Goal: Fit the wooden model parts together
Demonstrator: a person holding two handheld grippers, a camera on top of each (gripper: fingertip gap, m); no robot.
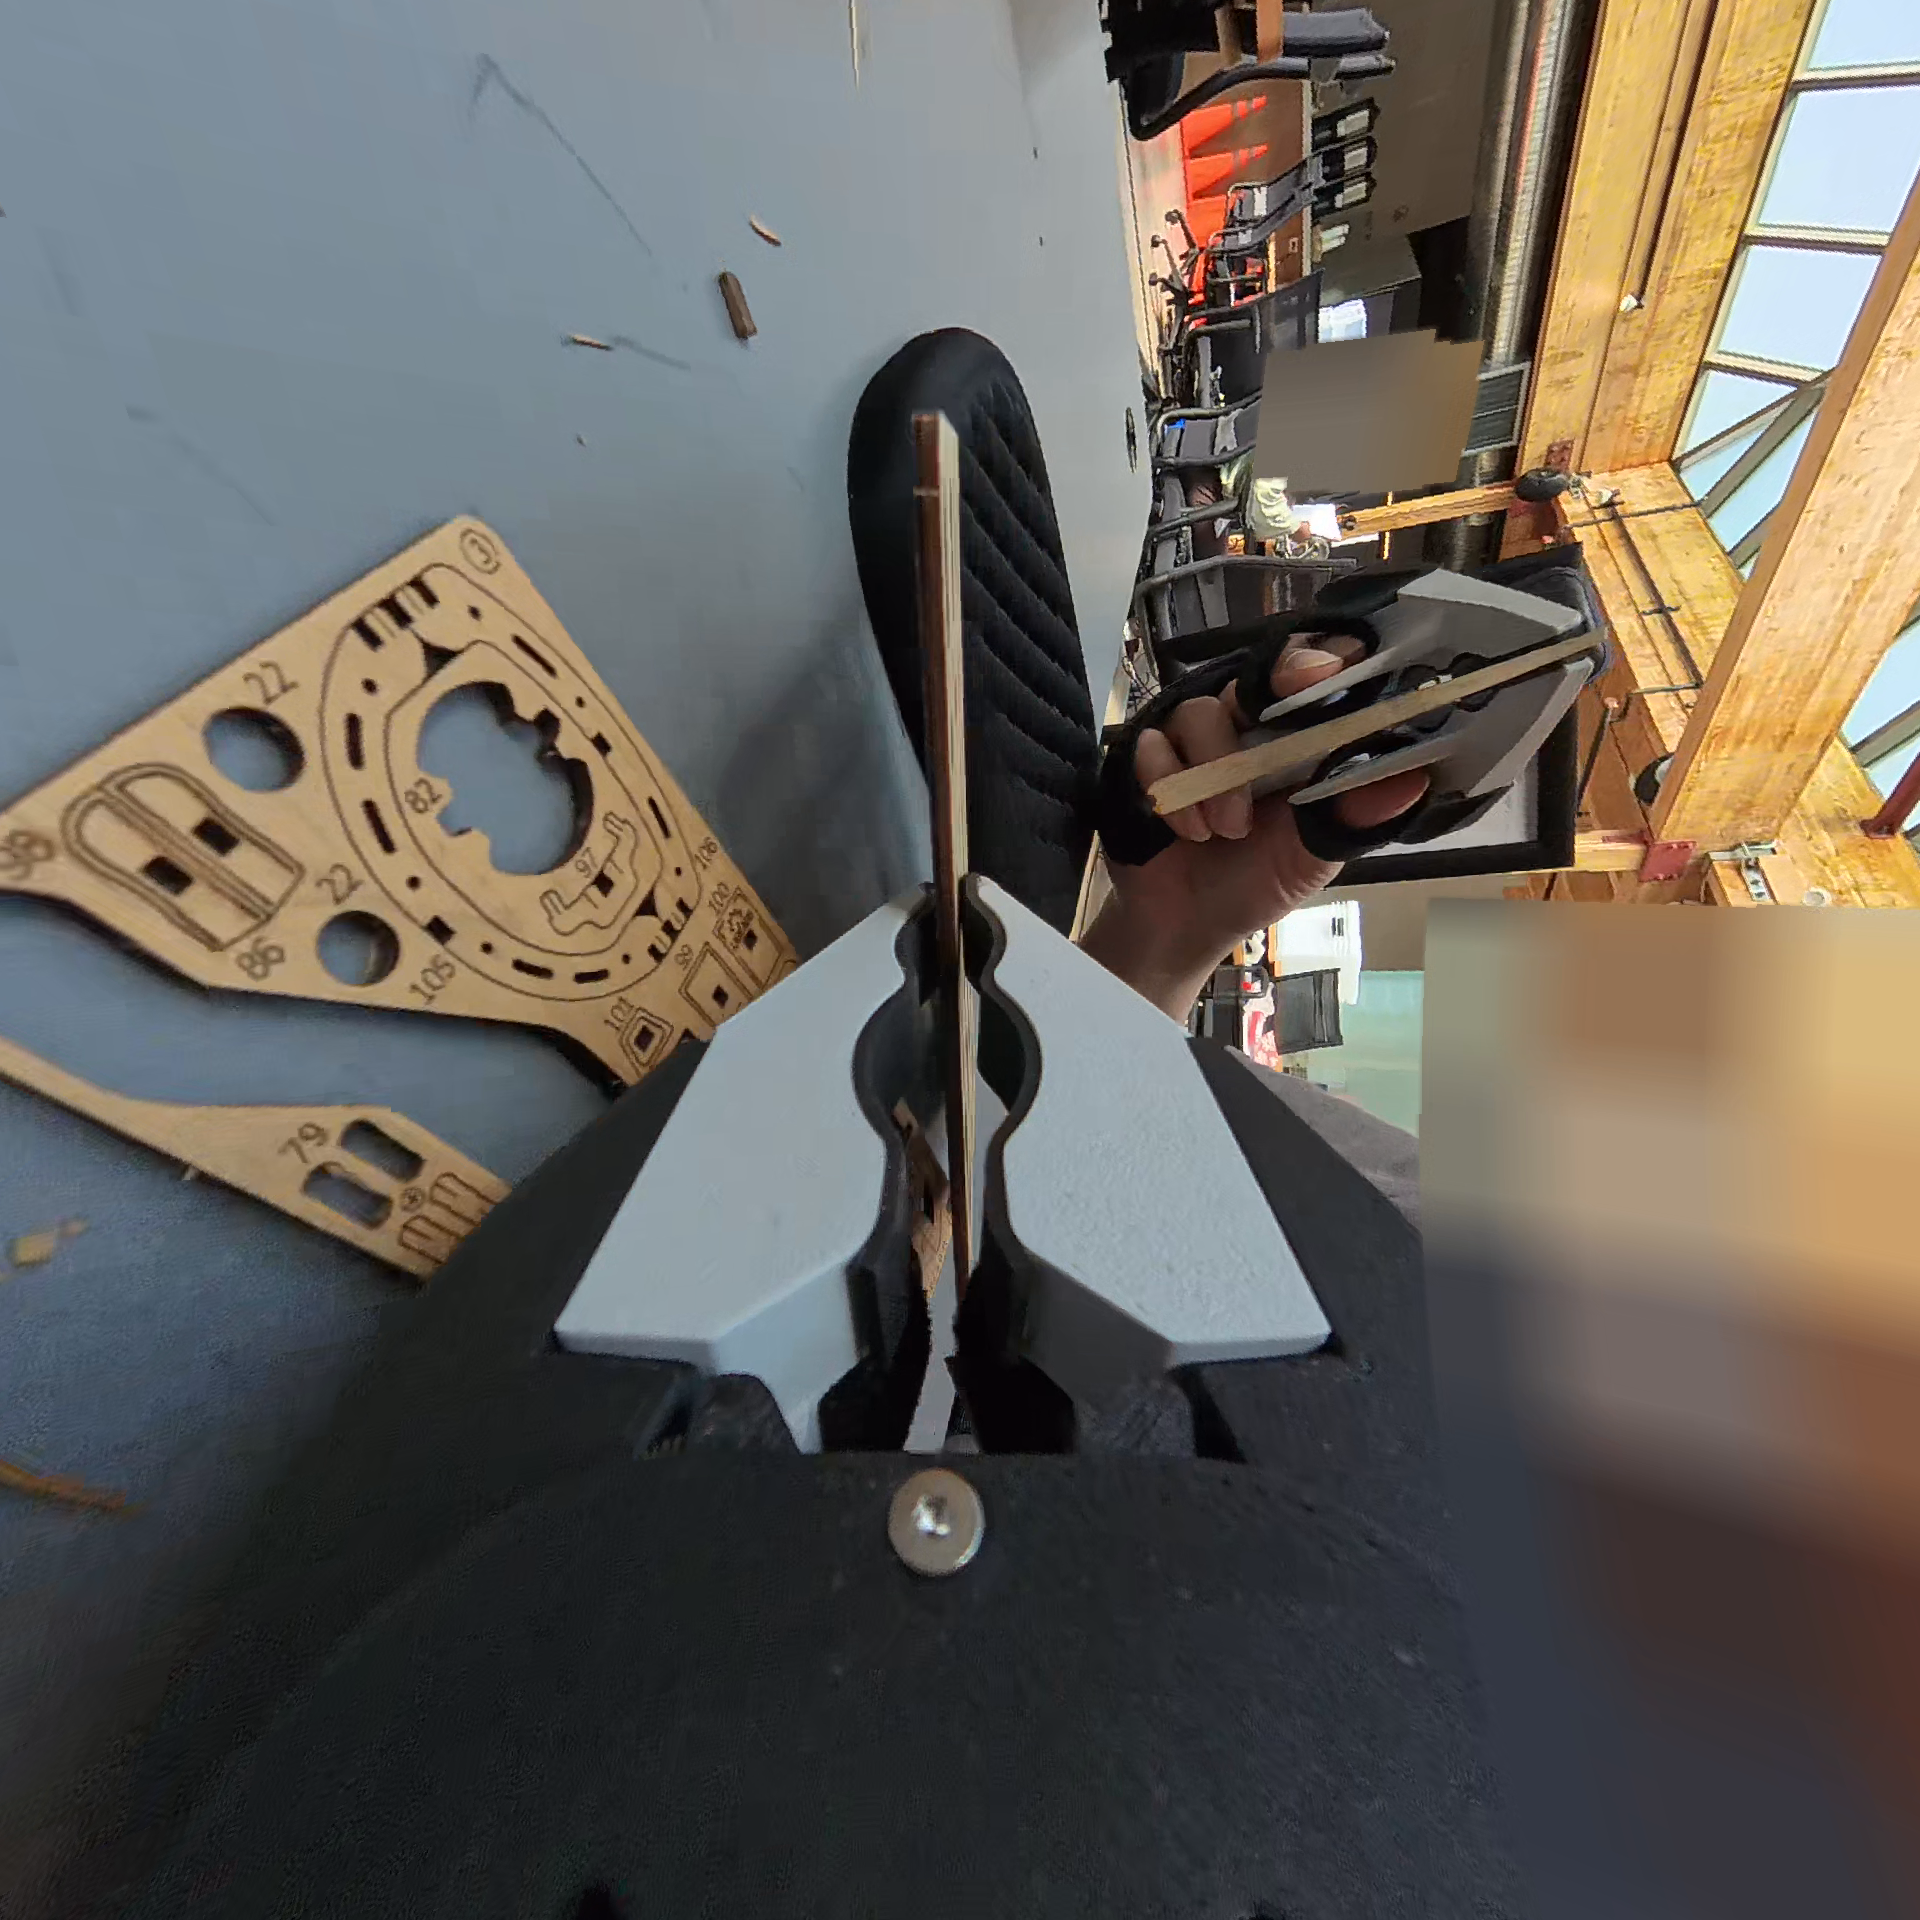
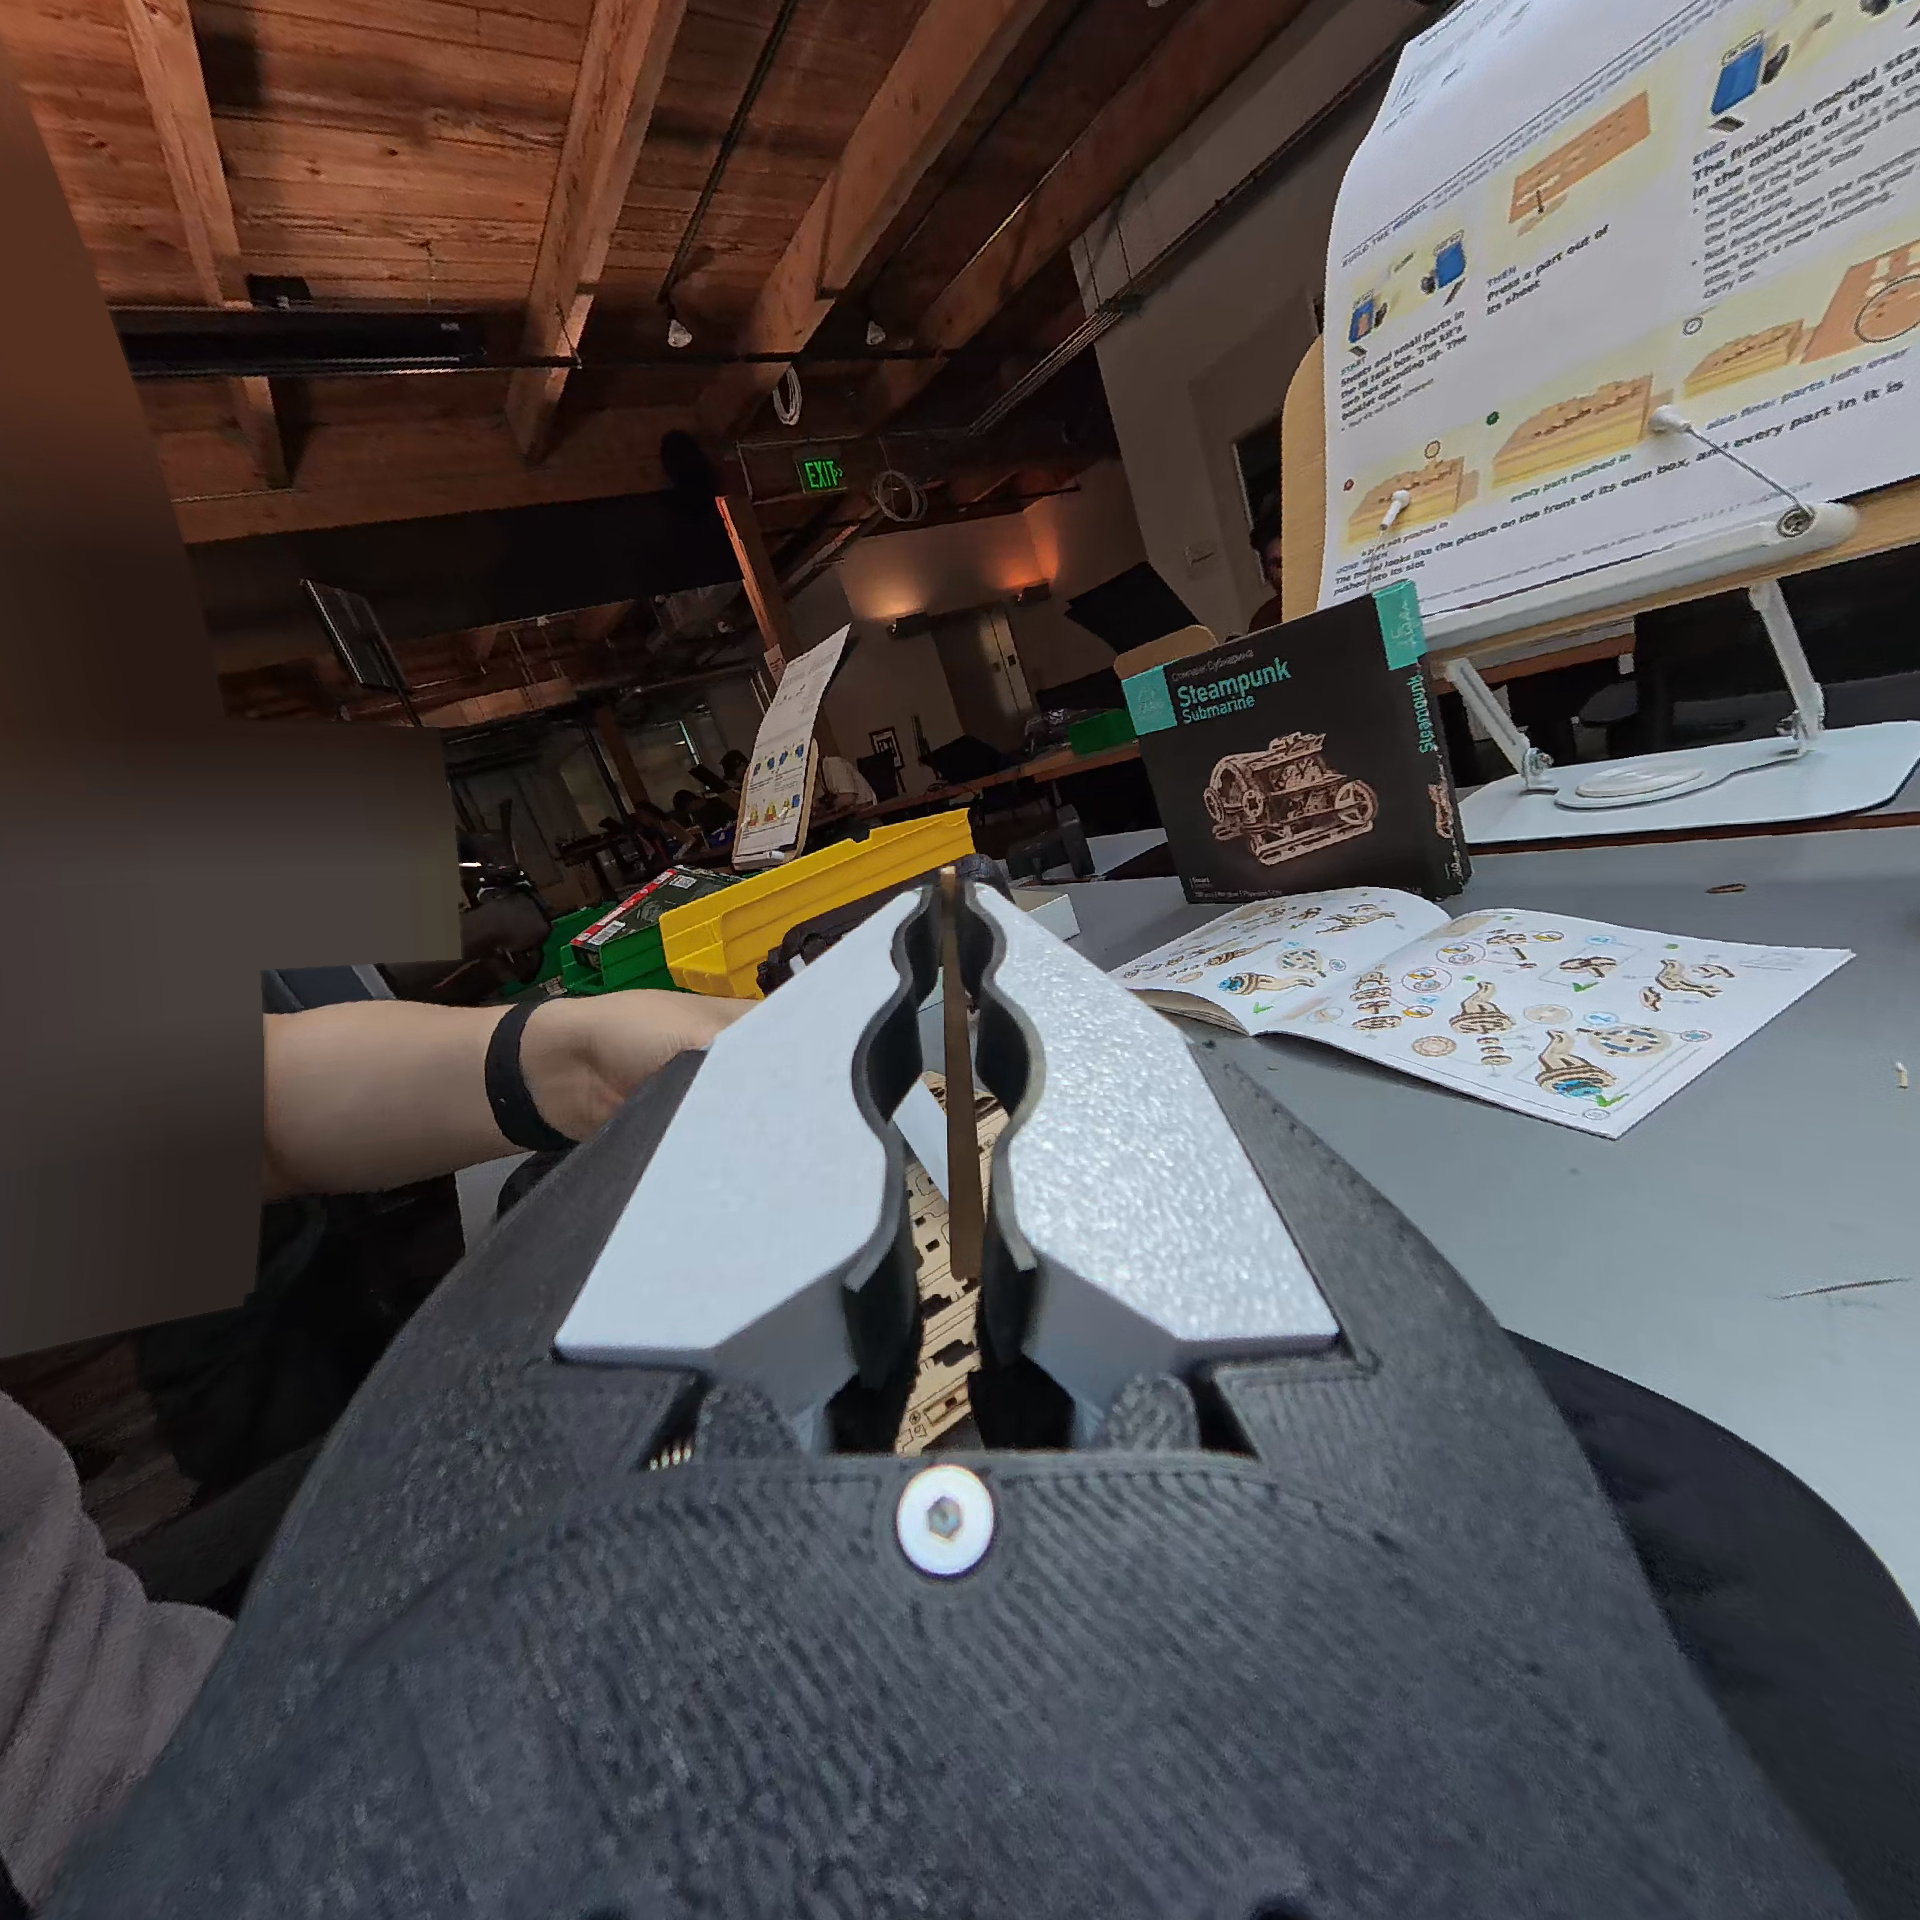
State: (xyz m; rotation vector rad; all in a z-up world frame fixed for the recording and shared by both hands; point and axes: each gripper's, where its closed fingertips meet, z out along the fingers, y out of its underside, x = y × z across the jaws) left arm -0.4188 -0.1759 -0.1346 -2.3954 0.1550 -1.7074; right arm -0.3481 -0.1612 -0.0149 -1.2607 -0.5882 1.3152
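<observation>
while both jaws are clamping thin wooden pieces edge-on, you're holding the left gripper [image 1: 948, 904] and right gripper [image 2: 948, 894] apart, lining up the left part [image 1: 940, 665] and right part [image 2: 958, 1091]

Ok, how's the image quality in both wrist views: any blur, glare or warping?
Left wrist view: windows glare bright, beams bend, cut-out wooden sheet sharp. Right wrist view: booklet sharp, ceiling dim, near sleeve blurred.

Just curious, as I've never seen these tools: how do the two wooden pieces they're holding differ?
The left gripper holds a long wooden piece jutting well past its fingers. The right gripper holds a wooden strip ending about level with its fingertips. Both are thin, pale, seen edge-on, and clamped.
</observation>
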